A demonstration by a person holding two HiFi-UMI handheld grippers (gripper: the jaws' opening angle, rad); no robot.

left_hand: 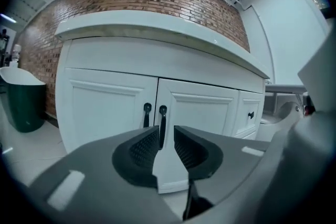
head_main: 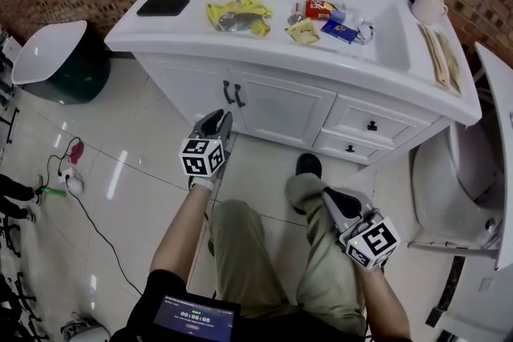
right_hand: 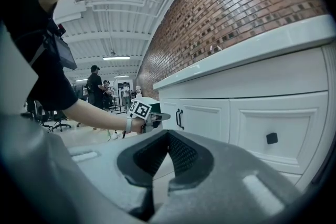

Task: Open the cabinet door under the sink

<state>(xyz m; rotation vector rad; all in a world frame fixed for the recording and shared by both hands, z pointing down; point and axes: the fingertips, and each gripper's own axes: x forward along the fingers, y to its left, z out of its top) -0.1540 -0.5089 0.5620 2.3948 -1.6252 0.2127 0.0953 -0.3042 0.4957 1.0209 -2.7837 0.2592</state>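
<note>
Head view looks down on a white vanity unit with a moulded sink worktop (head_main: 401,52) against a red brick wall, and the pair of white panelled cabinet doors (head_main: 284,108) under the sink is shut, their two black bar handles (head_main: 233,94) side by side at the middle seam. The left gripper (head_main: 218,121) is held low over the tiled floor, near the doors and pointing at the handles but not touching them. In the left gripper view its jaws stand narrowly apart with nothing between them, and the right-hand handle shows through the gap, farther off. The right gripper (head_main: 337,198) is nearer the person, over the right knee, well apart from the cabinet; the right gripper view shows its jaw tips closed together on nothing. On the worktop lie a flat black phone (head_main: 163,6) at the left, a yellow plastic packet (head_main: 239,16) and a small red packet (head_main: 321,9), with a white mug (head_main: 429,6) at the far right. Two white drawers with black knobs (head_main: 372,125) sit right of the doors.
</note>
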